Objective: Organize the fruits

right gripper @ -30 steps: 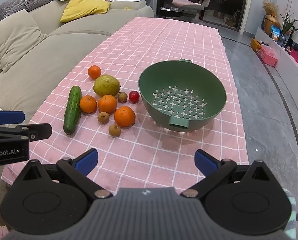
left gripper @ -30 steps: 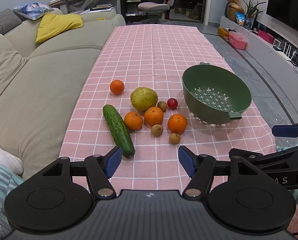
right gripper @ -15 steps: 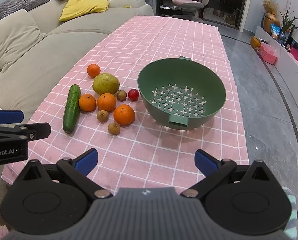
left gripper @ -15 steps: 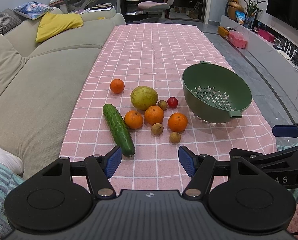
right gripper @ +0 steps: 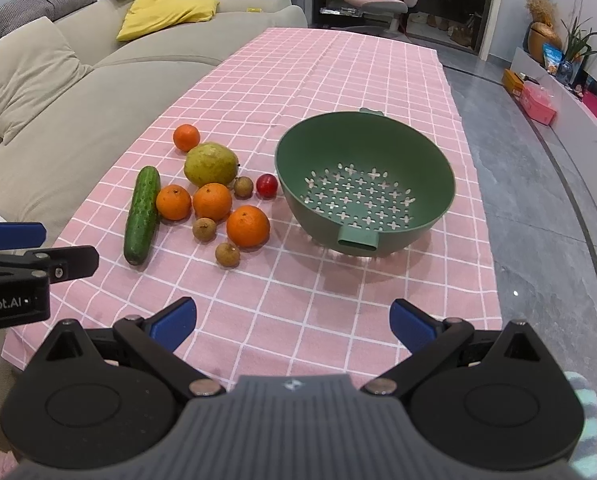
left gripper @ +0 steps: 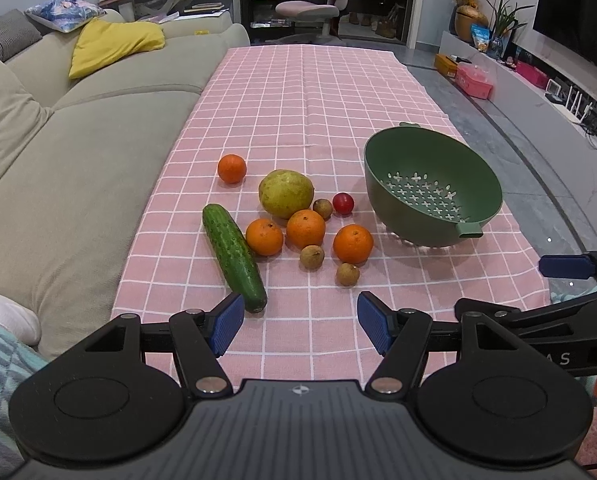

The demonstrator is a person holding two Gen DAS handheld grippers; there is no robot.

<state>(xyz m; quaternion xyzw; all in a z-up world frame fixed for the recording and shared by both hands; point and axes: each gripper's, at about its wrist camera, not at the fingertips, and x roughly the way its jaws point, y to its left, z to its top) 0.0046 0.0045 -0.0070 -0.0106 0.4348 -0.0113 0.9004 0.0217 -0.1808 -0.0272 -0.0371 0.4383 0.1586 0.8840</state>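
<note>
On the pink checked tablecloth [left gripper: 298, 92] lie a cucumber [left gripper: 233, 251] [right gripper: 141, 215], a yellow-green pear [left gripper: 285, 193] [right gripper: 210, 164], several oranges [left gripper: 353, 243] [right gripper: 247, 226], three small brown longans [left gripper: 347, 274] [right gripper: 227, 255] and a small red fruit [left gripper: 343, 203] [right gripper: 267, 185]. An empty green colander [left gripper: 432, 188] [right gripper: 364, 184] stands to their right. My left gripper [left gripper: 300, 322] is open and empty, near the cucumber's near end. My right gripper [right gripper: 292, 320] is open and empty, in front of the colander.
A beige sofa [left gripper: 58, 152] [right gripper: 58, 92] runs along the table's left side with a yellow cushion [left gripper: 114, 42]. The grey floor [right gripper: 538, 200] lies right of the table edge. A pink chair [left gripper: 306, 10] and shelves stand at the far end.
The right gripper has moved slightly forward toward the table; the fruits and colander look a little nearer in its view. The left gripper has barely moved. Nothing was grasped.
</note>
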